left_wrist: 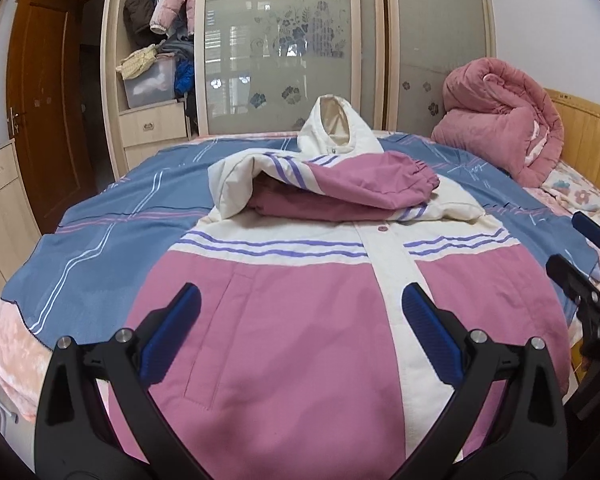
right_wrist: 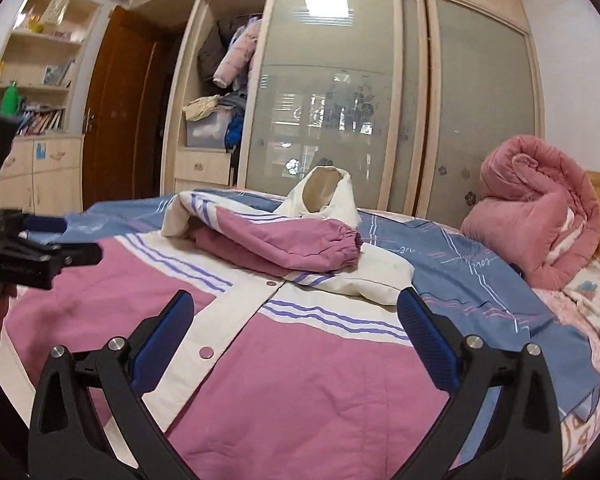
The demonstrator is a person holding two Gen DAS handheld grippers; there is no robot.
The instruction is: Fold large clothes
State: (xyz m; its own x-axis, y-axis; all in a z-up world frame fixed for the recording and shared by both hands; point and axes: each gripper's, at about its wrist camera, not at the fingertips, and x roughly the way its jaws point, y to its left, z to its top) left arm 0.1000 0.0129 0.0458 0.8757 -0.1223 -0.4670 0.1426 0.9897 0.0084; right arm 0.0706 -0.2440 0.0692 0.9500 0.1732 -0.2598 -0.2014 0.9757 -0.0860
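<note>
Jacket (left_wrist: 300, 340) flat under both open hand-held grippers.

Left gripper (left_wrist: 300, 320): jaws spread wide, 2 blue-padded fingers (left_wrist: 430, 338) pointing forward, nothing between them. Right gripper (right_wrist: 296, 320): same pose, jaws wide apart, pads (right_wrist: 162, 340) bare. Each gripper shows at the edge of the other's view, side by side, level, apart.

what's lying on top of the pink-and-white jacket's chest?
Both sleeves are folded across the pink-and-white padded jacket: the pink elastic-cuffed sleeve lies over the other sleeve, whose cuff is hidden. The chest beneath is hidden.
</note>
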